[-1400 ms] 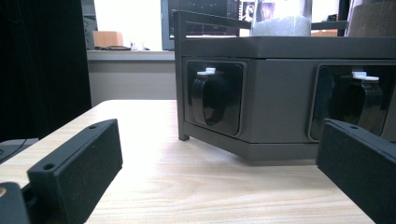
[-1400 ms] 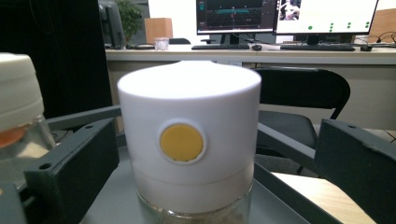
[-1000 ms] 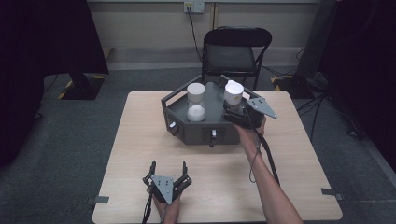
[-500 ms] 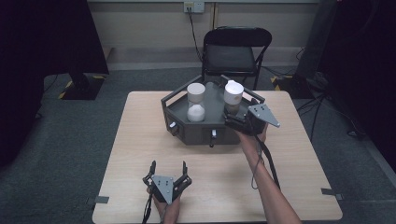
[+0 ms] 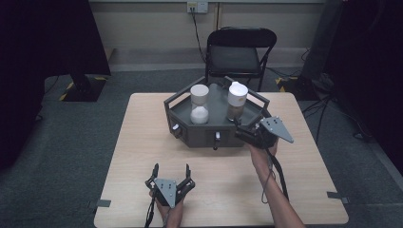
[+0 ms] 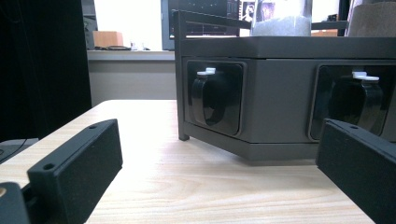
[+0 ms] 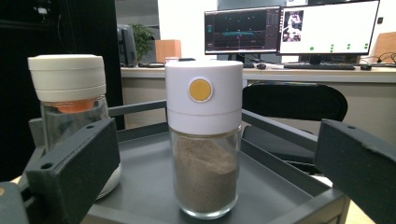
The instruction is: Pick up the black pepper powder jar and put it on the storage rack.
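There were 2 jars: 1 white-lidded jar of brown powder (image 7: 203, 140) and 1 jar of white grains (image 5: 199, 104). 1 grey tray (image 5: 216, 135) stood on 1 desk (image 5: 142, 142), with 2 hand-held grippers and 1 chair (image 5: 240, 52).

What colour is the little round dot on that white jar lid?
Orange-yellow, on the white lid of the jar of brown powder; the right gripper view shows it best.

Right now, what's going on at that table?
A person works two handheld grippers over a grey tray that holds two glass shaker jars. The right gripper sits at the tray's right front edge, jaws open and aimed at the jar of brown spice, without touching it. The jar of white grains stands untouched beside it. The left gripper is open near the table's front edge, facing the tray.
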Motion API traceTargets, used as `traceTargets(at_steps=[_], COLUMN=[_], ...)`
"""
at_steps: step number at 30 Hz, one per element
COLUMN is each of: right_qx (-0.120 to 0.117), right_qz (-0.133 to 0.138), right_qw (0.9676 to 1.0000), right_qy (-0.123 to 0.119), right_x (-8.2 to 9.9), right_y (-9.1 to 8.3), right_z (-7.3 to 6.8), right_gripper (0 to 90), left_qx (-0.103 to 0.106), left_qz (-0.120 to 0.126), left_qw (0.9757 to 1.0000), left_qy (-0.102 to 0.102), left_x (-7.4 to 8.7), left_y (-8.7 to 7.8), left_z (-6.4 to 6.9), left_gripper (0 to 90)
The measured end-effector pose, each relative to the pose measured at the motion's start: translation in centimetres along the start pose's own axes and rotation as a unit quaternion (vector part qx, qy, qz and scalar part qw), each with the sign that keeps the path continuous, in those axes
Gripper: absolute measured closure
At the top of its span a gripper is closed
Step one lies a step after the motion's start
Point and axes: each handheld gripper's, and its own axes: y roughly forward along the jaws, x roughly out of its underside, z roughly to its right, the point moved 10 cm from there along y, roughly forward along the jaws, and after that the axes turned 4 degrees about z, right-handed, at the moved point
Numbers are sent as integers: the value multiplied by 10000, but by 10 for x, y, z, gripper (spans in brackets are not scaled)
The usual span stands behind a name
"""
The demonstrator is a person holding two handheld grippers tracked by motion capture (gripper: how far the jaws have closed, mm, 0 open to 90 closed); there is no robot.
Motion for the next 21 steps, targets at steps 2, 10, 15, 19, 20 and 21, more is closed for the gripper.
traceTargets(at_steps=[2, 10, 15, 19, 20, 21], right_qx=[14, 28, 69, 103, 112, 125], right_qz=[15, 27, 5, 47, 68, 90], right_qw=[10000, 10000, 10000, 9999, 9998, 9998], right_qy=[13, 34, 30, -129, -134, -134], right_x=[1, 13, 21, 27, 28, 29], right_y=[-5, -24, -36, -48, -51, -53], right_z=[0, -2, -3, -4, -4, -4], right_gripper=[0, 0, 0, 0, 0, 0], left_qx=[2, -6, -8, -9, -11, -12], left_qz=[0, 3, 3, 4, 5, 4], left_qw=[10000, 10000, 10000, 10000, 10000, 10000], left_qy=[1, 1, 1, 3, 1, 2], left_x=[0, 0, 0, 0, 0, 0], left_y=[0, 0, 0, 0, 0, 0], left_z=[0, 0, 0, 0, 0, 0], left_gripper=[0, 0, 0, 0, 0, 0])
